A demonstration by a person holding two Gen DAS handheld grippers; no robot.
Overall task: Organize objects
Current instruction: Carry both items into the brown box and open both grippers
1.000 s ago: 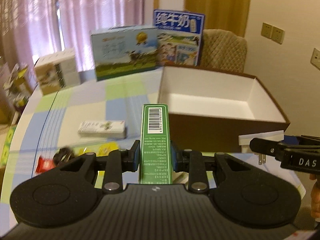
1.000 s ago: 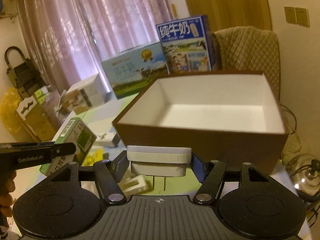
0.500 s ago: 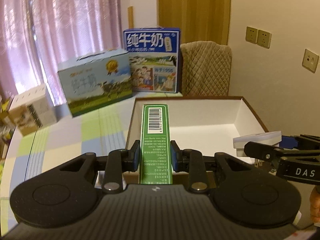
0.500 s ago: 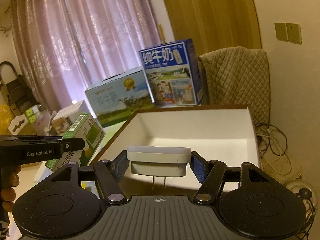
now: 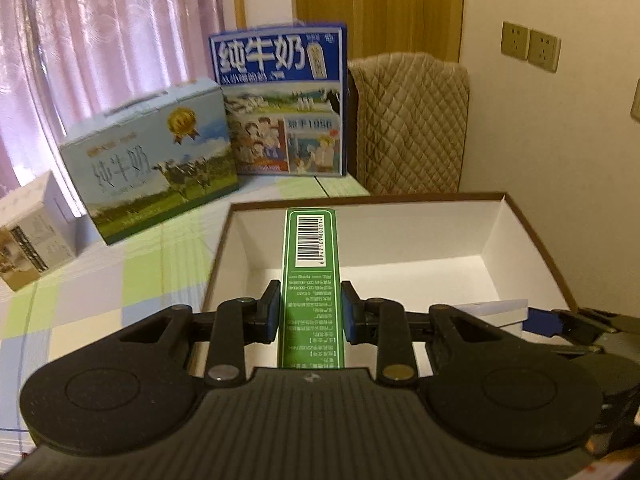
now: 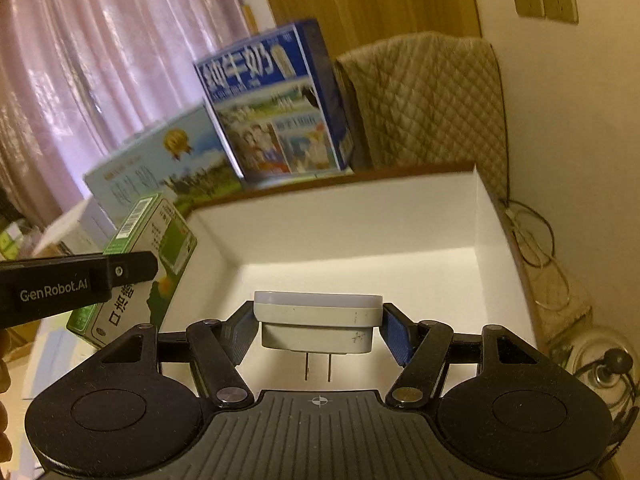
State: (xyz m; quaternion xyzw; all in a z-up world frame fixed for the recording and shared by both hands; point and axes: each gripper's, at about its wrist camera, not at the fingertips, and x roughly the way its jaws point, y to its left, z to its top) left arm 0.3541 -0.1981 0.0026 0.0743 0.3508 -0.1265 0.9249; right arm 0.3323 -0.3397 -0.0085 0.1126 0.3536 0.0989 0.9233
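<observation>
A: Where's stuff w/ respect to the brown box (image 5: 532, 236)?

B: Left gripper (image 5: 310, 310) clamps a green carton (image 5: 311, 280) over box's left part. Right gripper (image 6: 318, 330) pinches a white plug adapter (image 6: 318, 322), prongs down, above its white inside. Milk cartons (image 5: 280, 104) stand behind box.

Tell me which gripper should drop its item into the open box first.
Right, probably. The right gripper holds the white plug over the box's bare floor; the left gripper's green carton hangs nearer the wall.

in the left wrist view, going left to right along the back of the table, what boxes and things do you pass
Small white box → light blue milk carton → dark blue milk carton → quilted chair back → wall sockets.
</observation>
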